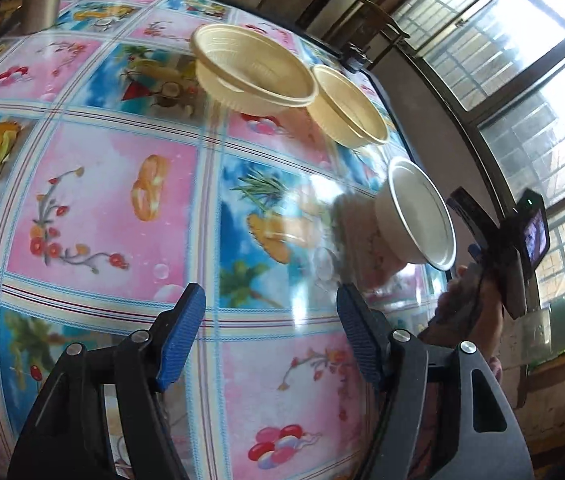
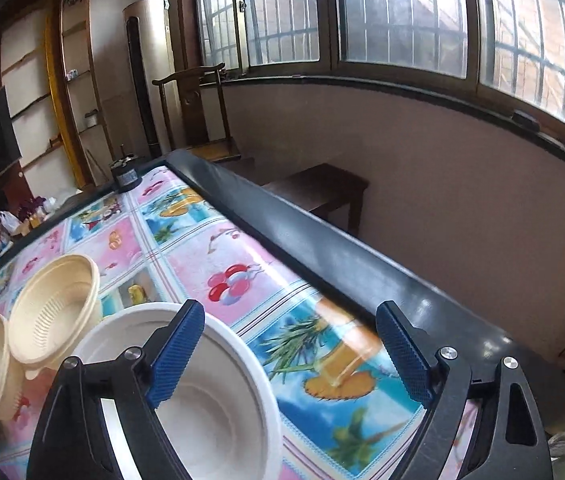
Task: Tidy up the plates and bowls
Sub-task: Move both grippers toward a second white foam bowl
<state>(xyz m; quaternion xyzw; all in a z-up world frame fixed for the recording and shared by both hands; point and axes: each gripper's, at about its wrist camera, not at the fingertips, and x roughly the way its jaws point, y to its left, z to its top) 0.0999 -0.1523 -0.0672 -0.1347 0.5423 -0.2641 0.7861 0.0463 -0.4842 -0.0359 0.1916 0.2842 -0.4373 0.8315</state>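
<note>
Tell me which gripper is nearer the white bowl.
Right. The right gripper hangs open directly over the white bowl, one finger above its rim. The left gripper is open over bare tablecloth, with the white bowl well ahead to its right.

I count three bowls on my table: two cream ribbed bowls, one (image 1: 252, 70) and another (image 1: 348, 106), plus one white bowl (image 1: 418, 212). No plates I can see.

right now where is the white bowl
The white bowl stands on the patterned tablecloth, right under the open right gripper with one finger over its rim, and the two cream bowls sit just left of it.
</note>
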